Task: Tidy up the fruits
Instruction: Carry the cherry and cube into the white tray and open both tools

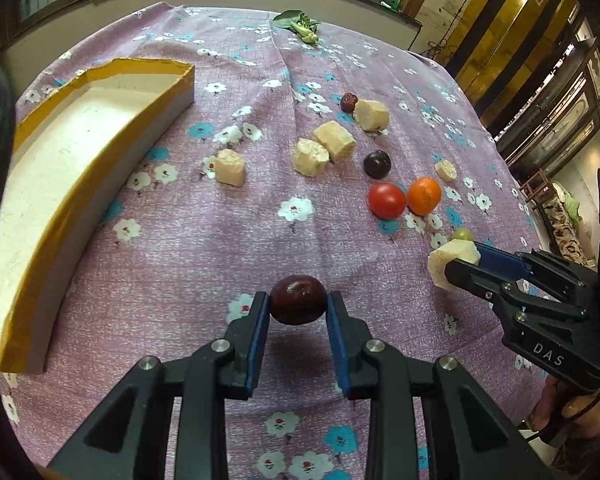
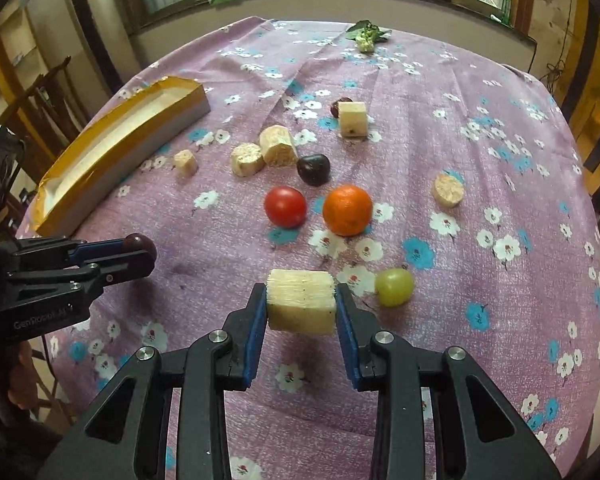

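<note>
My left gripper (image 1: 298, 306) is shut on a dark red plum (image 1: 298, 300) and holds it above the cloth; it also shows in the right wrist view (image 2: 140, 250). My right gripper (image 2: 301, 304) is shut on a pale sugarcane chunk (image 2: 301, 300), lifted off the cloth; it also shows in the left wrist view (image 1: 454, 262). A red tomato (image 2: 285, 206), an orange (image 2: 347, 210), a green grape (image 2: 394, 286), a dark plum (image 2: 313, 169) and several more pale chunks (image 2: 278, 146) lie on the cloth. The yellow-rimmed box (image 1: 60, 168) lies at the left, nothing in it.
The table carries a purple flowered cloth (image 2: 480, 160). A leafy green vegetable (image 2: 366, 36) lies at the far edge. A small dark red fruit (image 1: 349, 101) sits behind the farthest chunk. Windows and a wall stand behind the table; wooden furniture at the right.
</note>
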Tool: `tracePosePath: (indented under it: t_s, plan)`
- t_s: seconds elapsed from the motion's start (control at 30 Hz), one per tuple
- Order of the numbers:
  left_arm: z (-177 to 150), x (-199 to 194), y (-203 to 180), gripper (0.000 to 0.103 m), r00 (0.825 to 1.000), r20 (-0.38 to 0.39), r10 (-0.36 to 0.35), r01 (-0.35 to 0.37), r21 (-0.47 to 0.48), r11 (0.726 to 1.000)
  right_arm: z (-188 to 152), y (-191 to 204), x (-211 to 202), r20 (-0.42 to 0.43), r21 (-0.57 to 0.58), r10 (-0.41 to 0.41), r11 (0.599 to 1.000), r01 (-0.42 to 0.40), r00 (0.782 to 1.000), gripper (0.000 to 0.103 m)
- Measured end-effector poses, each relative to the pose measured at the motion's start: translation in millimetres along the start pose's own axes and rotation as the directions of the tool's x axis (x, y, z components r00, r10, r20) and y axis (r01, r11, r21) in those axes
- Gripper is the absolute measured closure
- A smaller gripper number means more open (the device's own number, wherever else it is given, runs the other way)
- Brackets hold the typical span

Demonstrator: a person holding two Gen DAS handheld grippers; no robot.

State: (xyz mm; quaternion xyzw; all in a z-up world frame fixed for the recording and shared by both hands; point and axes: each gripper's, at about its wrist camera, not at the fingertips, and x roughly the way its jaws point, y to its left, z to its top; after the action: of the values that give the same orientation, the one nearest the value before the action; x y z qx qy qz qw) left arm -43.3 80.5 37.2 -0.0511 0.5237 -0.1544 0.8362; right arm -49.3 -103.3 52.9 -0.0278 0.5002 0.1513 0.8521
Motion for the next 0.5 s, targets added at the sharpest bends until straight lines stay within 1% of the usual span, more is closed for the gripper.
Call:
tracePosePath:
  t_s: [0.17, 0.3, 0.5]
  plan:
    - [4, -16, 13, 0.072, 1.0, 0.03, 0.007, -0.007, -0.003, 1.0, 17, 23, 1, 0.014, -0.039, 0.023, 0.999, -0.022, 1.0, 0.071]
    - [10, -35, 35, 0.072, 0.998, 0.066, 0.021, -0.018, -0.038, 0.999, 35, 50, 4, 0.027, -0.098, 0.049, 0.994, -0.046, 0.998, 0.071]
    - [21, -62, 76, 0.072, 0.99, 0.122, 0.074, -0.062, -0.099, 0.993, 67, 95, 13, 0.028, -0.166, 0.13, 0.978, -0.123, 0.991, 0.071]
